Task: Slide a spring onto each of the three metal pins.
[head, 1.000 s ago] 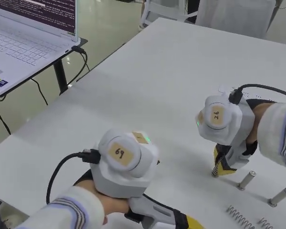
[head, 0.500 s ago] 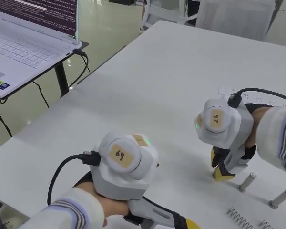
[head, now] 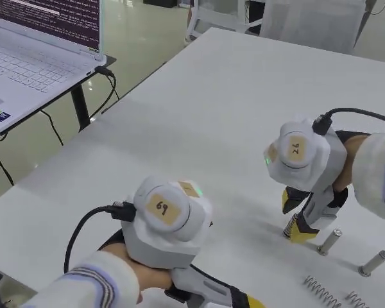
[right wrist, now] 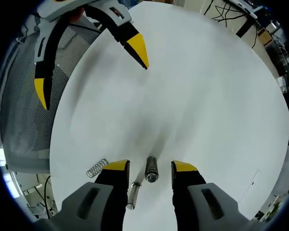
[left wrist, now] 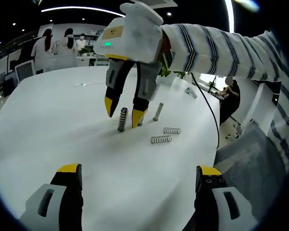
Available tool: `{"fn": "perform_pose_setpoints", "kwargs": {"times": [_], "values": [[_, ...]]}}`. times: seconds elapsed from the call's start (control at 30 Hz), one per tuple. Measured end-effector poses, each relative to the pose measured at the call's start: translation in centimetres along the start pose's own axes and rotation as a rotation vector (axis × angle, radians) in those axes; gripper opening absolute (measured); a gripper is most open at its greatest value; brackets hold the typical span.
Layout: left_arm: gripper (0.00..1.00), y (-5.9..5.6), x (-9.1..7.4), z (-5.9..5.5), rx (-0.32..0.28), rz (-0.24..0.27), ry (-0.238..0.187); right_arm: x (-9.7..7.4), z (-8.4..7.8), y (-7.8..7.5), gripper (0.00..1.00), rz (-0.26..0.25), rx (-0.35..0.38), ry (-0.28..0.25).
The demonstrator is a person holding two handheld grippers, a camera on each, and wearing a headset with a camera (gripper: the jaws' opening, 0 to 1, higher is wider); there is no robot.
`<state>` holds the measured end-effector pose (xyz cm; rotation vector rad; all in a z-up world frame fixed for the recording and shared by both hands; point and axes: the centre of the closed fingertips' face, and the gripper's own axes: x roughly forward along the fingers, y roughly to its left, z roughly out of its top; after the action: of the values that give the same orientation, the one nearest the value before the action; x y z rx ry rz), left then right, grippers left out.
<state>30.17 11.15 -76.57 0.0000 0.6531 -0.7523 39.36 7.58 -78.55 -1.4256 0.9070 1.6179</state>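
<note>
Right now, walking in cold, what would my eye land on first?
The white hand-held right claw with yellow tips, open, straddling an upright metal pin wearing a coiled spring on the white table. Beside it in the head view stand two bare metal pins, with two loose coil springs lying nearby.

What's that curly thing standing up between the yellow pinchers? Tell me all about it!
It is a small spring of grey metal wire, tightly coiled. It stands upright on the white table and seems to sit round a pin. The open right gripper hangs over it, one yellow tip on either side, with a gap to each.
</note>
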Motion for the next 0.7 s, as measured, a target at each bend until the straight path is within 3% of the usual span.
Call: {"fn": "perform_pose_setpoints", "kwargs": {"times": [0.23,0.37,0.47,0.7], "values": [[0.96,-0.2,0.3,0.0,0.001,-0.008,0.005,-2.2,-0.1,0.1,0.41,-0.046,0.026,-0.053],[0.96,-0.3,0.3,-0.2,0.004,-0.007,0.017,-3.2,-0.6,0.3,0.37,-0.065,0.039,-0.051],[0.96,-0.3,0.3,-0.3,0.005,-0.009,0.020,-4.1,-0.8,0.6,0.39,-0.091,0.043,-0.064],[0.96,-0.4,0.2,-0.3,0.004,-0.012,0.025,-5.1,-1.0,1.7,0.42,-0.097,0.062,-0.096]]}}
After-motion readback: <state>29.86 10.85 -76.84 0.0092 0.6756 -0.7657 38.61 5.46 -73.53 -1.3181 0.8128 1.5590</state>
